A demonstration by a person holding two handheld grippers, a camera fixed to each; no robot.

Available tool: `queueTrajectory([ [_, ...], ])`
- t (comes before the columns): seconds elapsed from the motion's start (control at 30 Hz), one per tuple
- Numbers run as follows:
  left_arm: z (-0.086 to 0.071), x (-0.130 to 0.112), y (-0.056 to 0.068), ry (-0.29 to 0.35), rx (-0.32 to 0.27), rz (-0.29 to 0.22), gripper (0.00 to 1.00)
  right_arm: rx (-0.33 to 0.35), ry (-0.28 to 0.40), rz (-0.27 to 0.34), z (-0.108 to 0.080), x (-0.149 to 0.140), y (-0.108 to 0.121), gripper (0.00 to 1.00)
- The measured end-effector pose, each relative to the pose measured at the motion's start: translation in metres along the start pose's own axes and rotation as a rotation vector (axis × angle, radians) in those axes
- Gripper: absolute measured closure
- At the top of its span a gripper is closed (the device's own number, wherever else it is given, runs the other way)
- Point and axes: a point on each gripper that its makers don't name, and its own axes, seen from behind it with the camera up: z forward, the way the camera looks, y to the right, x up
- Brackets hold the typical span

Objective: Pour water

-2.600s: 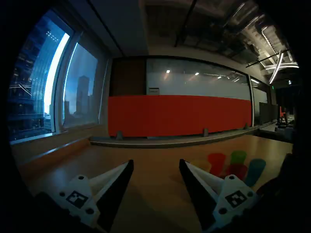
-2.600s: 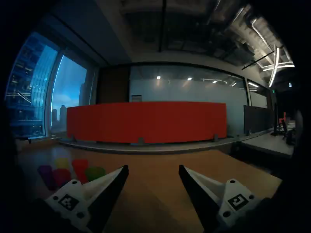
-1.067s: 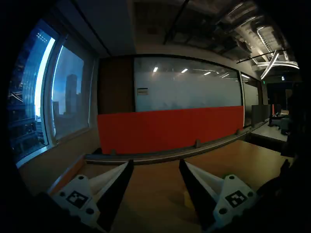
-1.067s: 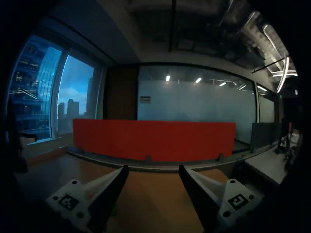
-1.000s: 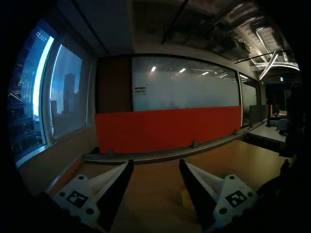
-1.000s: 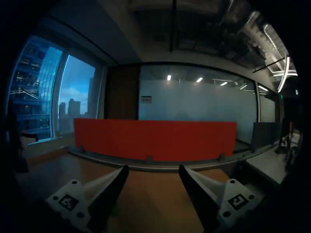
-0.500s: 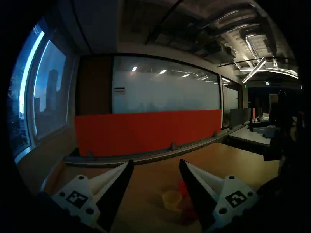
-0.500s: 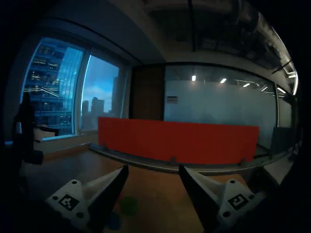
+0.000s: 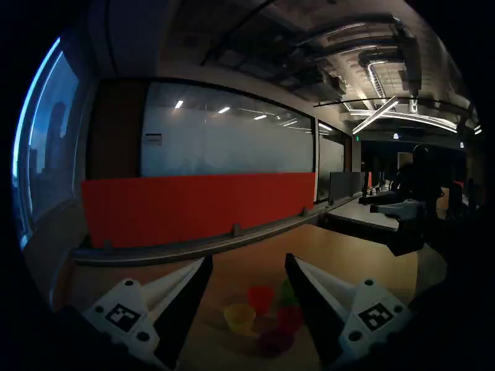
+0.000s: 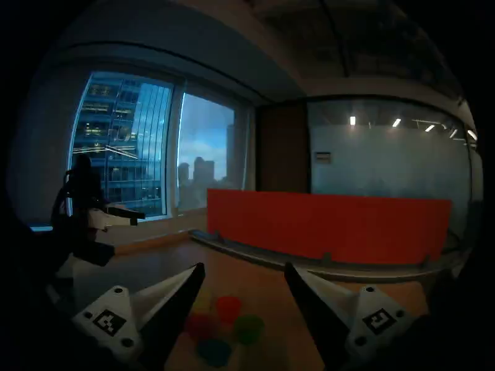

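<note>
A cluster of small coloured cups stands on the wooden table (image 9: 352, 253). In the left gripper view I see a yellow cup (image 9: 239, 316), a red cup (image 9: 260, 298), a green cup (image 9: 286, 289), a dark red cup (image 9: 289, 318) and a purple cup (image 9: 275, 341), low between the fingers of my left gripper (image 9: 247, 256), which is open and holds nothing. In the right gripper view the red cup (image 10: 228, 306), green cup (image 10: 249, 326), a blue cup (image 10: 214, 350) and the dark red cup (image 10: 199, 323) lie below my open, empty right gripper (image 10: 243, 264).
An orange divider panel (image 9: 198, 207) runs along the table's far edge, with frosted glass behind it. Tall windows (image 10: 154, 161) line one side of the dim room. The other gripper (image 9: 402, 213) hovers at the right; its counterpart (image 10: 108, 216) hovers at the left.
Both views have swung inward toward each other. The cups, earlier off to the sides or behind the fingers, now sit between each gripper's fingers. Both grippers stayed open.
</note>
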Motion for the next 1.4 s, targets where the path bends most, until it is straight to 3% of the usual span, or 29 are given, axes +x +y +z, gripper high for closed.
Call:
queueTrajectory([
  [0.57, 0.004, -0.040, 0.021, -0.149, -0.124, 0.083, 0.14, 0.117, -0.162, -0.085, -0.004, -0.030, -0.015, 0.00],
  [0.87, 0.008, -0.057, 0.022, -0.188, -0.144, 0.110, 0.14, 0.150, -0.200, -0.109, -0.001, -0.040, -0.020, 0.00],
  [1.4, 0.015, -0.092, 0.021, -0.259, -0.167, 0.113, 0.14, 0.189, -0.299, -0.123, 0.008, -0.088, -0.021, 0.00],
])
